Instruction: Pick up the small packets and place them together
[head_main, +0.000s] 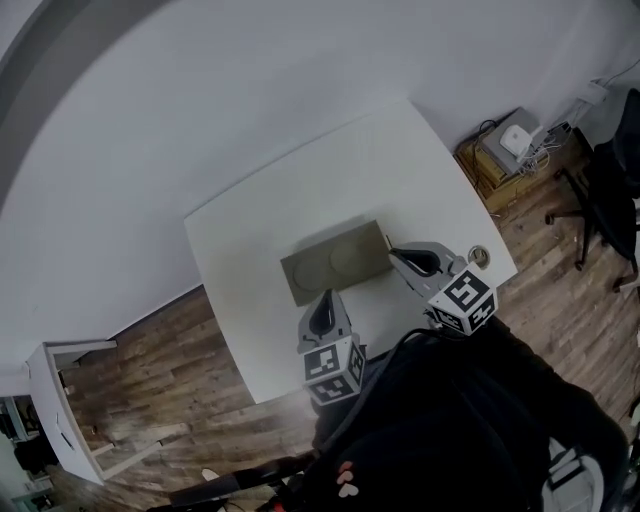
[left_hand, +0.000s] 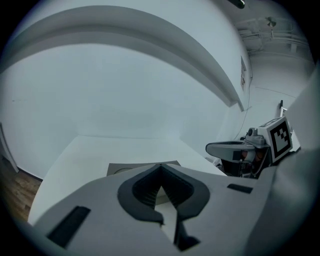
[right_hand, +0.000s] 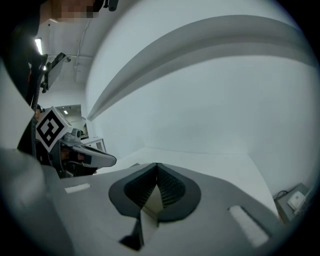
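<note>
- Hovering low over the white table (head_main: 250, 300), the left gripper (head_main: 327, 296) points its tips at the near long edge of a grey tray (head_main: 335, 262); whether they touch it cannot be told
- Left gripper view: the two jaws meet at their tips, drawn together with nothing between them, and the tray's near edge shows just past them
- The right gripper (head_main: 393, 251) lies beside the tray's right short edge, its tips at the corner there
- Right gripper view: its jaws are pressed together too, with nothing clamped in them, and bare white table top lies ahead
- Each gripper shows in the other's view, off to the side, near but apart
- The grey tray sits flat near the middle of the table, turned at a slant, with two shallow round hollows side by side; both hollows look bare
- The small packets cannot be made out in any view
- A small round object (head_main: 480, 256) rests on the table near its right edge, just beyond the right gripper
- On the wood floor (head_main: 150, 360) past the table's right corner stands a cardboard box (head_main: 492, 172) with a white device (head_main: 515, 140) on top, and a dark office chair (head_main: 610, 190) stands further right
</note>
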